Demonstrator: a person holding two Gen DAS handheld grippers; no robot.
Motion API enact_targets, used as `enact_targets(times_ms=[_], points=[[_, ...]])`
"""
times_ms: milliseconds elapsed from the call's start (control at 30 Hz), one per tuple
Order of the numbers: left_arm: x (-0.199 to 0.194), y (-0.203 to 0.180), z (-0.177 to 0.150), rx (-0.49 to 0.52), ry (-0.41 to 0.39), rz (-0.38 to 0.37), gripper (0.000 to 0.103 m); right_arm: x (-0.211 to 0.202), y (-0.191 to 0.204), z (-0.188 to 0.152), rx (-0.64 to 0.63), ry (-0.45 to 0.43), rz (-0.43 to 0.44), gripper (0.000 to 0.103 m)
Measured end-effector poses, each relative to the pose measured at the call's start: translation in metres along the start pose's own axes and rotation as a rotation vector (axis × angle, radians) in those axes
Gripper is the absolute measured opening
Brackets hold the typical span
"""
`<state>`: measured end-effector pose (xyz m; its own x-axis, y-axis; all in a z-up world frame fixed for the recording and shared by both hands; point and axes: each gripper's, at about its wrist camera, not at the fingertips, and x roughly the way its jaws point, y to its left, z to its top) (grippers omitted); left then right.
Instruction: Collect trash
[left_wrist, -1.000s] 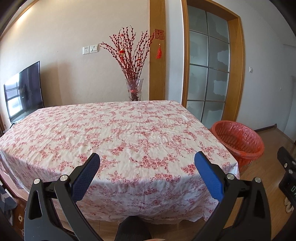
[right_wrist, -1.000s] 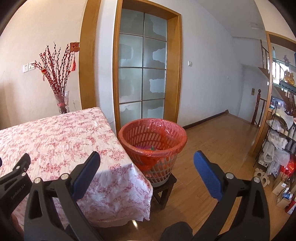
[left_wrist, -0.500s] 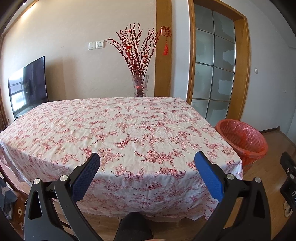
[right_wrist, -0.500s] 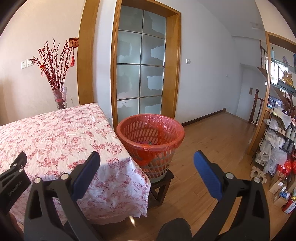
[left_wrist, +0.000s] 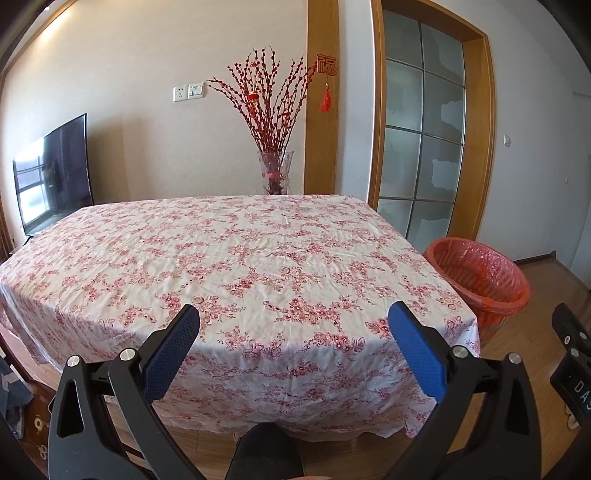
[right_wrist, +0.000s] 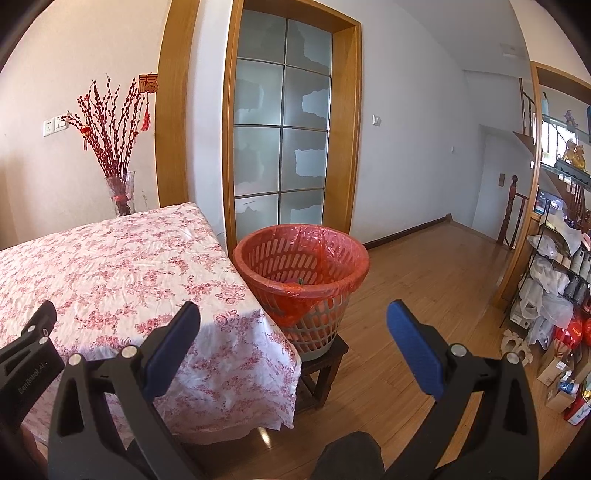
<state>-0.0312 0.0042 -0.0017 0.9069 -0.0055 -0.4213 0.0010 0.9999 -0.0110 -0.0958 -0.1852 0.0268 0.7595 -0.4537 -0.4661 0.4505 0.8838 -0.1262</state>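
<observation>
At the far left a dark television stands against the wall, and next to it the table's floral tablecloth fills the middle of the left wrist view. No wrapper, scrap or other litter shows on the cloth. A glass vase of red branches stands beyond the far edge. The left gripper hangs above the near edge, its blue pads spread wide with nothing between them.

To the right, just beside the table's right edge, the red-lined bin sits on a small dark stool. Something small lies in its bottom, though what it is cannot be told. The right gripper points toward the bin and the table's near right corner, likewise spread wide and empty.

With no trash left on the table, the collecting looks done or close to it. A good move now is a slow sweep of both cameras across the cloth and along the wooden floor near the bin, checking for dropped pieces. The cluttered shelf rack at far right holds household goods rather than obvious litter, and is best left alone.
</observation>
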Motion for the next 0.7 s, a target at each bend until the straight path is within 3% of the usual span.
enact_targets(times_ms=[700], points=[[-0.0022, -0.0010, 0.0036, -0.009, -0.020, -0.006, 0.100, 0.0004, 0.0000, 0.0005, -0.004, 0.005, 0.002, 0.099]])
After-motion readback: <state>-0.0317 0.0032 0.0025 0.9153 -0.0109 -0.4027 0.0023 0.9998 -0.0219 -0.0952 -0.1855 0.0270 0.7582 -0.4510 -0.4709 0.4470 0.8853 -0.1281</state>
